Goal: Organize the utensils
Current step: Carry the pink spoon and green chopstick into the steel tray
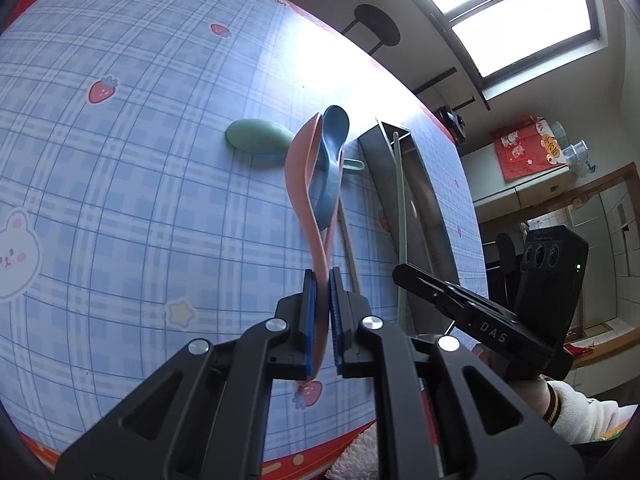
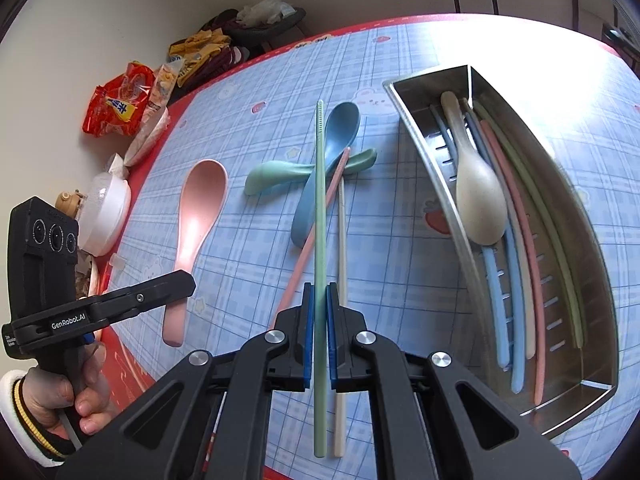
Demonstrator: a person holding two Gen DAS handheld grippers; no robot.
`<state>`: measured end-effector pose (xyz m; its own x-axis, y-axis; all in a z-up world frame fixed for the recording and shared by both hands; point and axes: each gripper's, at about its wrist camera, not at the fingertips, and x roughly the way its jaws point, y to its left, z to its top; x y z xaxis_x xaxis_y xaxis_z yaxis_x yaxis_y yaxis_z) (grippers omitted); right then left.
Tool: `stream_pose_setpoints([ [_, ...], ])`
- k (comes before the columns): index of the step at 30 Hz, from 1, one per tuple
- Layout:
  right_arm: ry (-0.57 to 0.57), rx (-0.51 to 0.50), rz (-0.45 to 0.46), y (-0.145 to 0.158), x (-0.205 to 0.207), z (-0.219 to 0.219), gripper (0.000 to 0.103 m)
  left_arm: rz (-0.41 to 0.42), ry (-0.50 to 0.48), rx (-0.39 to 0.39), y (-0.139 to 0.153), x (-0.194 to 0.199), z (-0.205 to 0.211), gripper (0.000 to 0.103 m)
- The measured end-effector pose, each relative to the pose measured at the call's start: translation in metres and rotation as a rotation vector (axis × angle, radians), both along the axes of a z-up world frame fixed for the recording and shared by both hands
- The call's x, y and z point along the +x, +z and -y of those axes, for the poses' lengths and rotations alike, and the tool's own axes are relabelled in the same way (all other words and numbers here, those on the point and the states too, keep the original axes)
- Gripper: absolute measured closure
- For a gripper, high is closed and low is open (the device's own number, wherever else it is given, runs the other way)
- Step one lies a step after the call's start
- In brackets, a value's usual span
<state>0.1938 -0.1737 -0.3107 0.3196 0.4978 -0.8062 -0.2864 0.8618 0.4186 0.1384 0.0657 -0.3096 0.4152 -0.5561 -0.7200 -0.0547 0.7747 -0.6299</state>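
Left claw [image 1: 322,280] points steeply downward, blue pads clamped tight – its handle gripped by a hand [image 2: 76,396] in a white cuff; right claw [image 2: 320,296] likewise pinched shut, angled down

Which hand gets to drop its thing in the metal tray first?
Probably right: its tongs grip a green chopstick beside the tray. The left tongs hold a pink spoon farther away.

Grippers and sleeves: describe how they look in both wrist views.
Both the left gripper and the right gripper are black, angular linkages with silver round pivots and blue ribbed pads. White lettering marks their handheld bodies. The fluffy white sleeves end in dark, yellow-striped cuffs.
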Motion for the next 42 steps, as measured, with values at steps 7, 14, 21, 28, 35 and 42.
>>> stream_pose_setpoints([
  [7, -0.048, -0.034, 0.097, 0.021, 0.011, 0.050, 0.097, -0.006, -0.048, -0.026, 0.017, 0.026, 0.034, 0.092],
  [14, -0.094, -0.097, 0.124, 0.017, 0.029, 0.092, 0.097, -0.050, -0.121, -0.030, 0.024, 0.066, 0.086, 0.092],
  [21, -0.088, -0.124, 0.132, 0.014, 0.046, 0.108, 0.097, -0.065, -0.126, -0.049, 0.026, 0.105, 0.131, 0.092],
  [28, -0.043, -0.175, 0.093, -0.003, 0.049, 0.106, 0.097, -0.137, -0.075, -0.088, 0.009, 0.128, 0.160, 0.092],
  [35, -0.044, -0.188, 0.060, -0.012, 0.051, 0.101, 0.097, -0.204, -0.016, -0.074, -0.013, 0.137, 0.161, 0.092],
  [42, -0.037, -0.205, 0.026, -0.020, 0.053, 0.094, 0.097, -0.213, 0.004, -0.058, -0.020, 0.145, 0.161, 0.092],
])
